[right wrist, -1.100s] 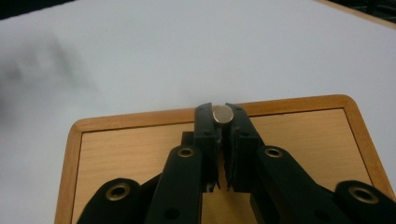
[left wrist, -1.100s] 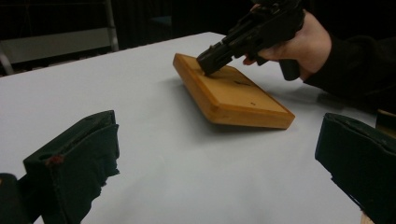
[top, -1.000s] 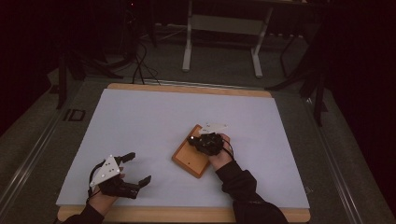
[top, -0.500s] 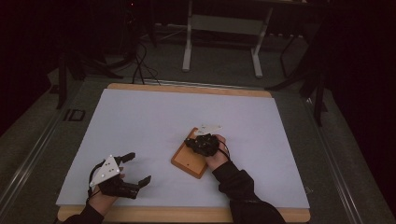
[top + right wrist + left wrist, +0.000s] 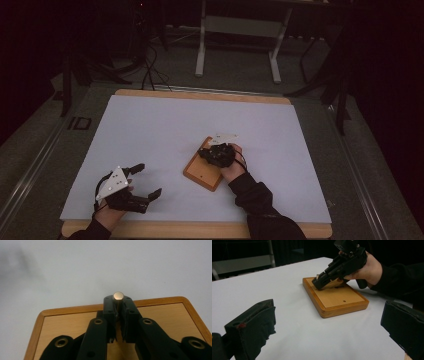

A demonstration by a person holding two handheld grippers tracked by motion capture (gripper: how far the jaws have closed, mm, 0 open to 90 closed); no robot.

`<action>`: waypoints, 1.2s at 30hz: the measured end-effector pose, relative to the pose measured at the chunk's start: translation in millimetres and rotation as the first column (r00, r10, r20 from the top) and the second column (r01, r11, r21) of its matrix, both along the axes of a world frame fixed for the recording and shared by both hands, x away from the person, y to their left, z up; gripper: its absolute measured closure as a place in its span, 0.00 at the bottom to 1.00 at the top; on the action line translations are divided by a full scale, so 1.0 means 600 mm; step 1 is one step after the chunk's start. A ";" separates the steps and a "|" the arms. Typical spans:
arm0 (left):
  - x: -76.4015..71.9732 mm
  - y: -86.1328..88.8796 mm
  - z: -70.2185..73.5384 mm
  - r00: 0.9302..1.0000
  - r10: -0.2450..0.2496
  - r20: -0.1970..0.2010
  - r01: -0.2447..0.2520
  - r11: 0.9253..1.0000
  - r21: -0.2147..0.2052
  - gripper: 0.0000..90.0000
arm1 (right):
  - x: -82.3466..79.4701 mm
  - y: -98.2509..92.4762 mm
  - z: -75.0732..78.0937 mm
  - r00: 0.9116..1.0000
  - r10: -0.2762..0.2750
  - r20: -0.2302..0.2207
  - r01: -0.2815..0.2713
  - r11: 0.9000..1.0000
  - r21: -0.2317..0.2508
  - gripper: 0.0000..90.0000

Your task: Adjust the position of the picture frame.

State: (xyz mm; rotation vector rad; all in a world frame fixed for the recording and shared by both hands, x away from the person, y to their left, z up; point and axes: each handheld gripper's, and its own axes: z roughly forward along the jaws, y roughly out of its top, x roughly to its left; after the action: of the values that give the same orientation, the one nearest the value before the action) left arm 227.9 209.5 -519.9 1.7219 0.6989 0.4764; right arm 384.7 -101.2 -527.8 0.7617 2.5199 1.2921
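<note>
- Right gripper view: a small brass-coloured peg [image 5: 118,296] is pinched between the jaws of my right gripper [image 5: 119,315], its round end showing just past the tips, over the far rim of the wooden tray [image 5: 62,322].
- High view: the tray [image 5: 202,175] lies a little right of centre on the white table cover [image 5: 165,130], turned at an angle. The right gripper [image 5: 216,152] sits over its far end, my right hand [image 5: 232,167] behind it.
- Open white surface on all sides of the tray; far and left portions are widest. The near wooden table edge [image 5: 200,230] is close to both forearms.
- Compared with 1.0 s ago: the right gripper has drawn slightly nearer and left along the tray; the tray and left gripper look unchanged.
- Left gripper [image 5: 142,181] rests near the front left corner, jaws spread wide, holding nothing, well apart from the tray.
- Left gripper view: the tray [image 5: 337,298] lies between its jaws' lines of sight, farther off; the right gripper [image 5: 342,265] tilts down, its tips at the tray's recessed floor.
</note>
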 end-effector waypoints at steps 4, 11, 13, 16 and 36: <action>0.001 0.000 -0.001 1.000 0.000 -0.004 0.000 1.000 0.002 0.00 | 0.000 -0.009 0.009 1.000 0.007 -0.018 -0.006 0.999 0.046 0.84; 0.001 -0.001 -0.001 1.000 -0.001 -0.005 0.001 1.000 0.006 0.00 | -0.009 -0.044 0.043 1.000 0.016 0.019 -0.018 0.996 0.084 0.78; 0.001 -0.001 -0.001 1.000 0.000 -0.006 0.000 1.000 0.004 0.00 | -0.011 -0.048 0.046 1.000 0.012 0.025 -0.014 0.996 0.083 0.78; 0.002 -0.001 -0.001 1.000 -0.001 -0.007 0.001 1.000 0.005 0.00 | -0.015 -0.073 0.059 0.999 0.002 0.054 -0.007 0.996 0.092 0.77; 0.002 -0.001 -0.002 1.000 -0.005 -0.008 0.005 1.000 0.002 0.00 | 0.052 -0.086 0.071 0.996 -0.063 0.070 0.057 0.995 0.081 0.76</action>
State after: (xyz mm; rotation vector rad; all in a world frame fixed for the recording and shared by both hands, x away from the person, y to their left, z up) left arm 229.0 208.6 -521.0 1.7280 0.6999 0.4673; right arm 416.2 -152.7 -485.3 0.7861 2.3837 1.3798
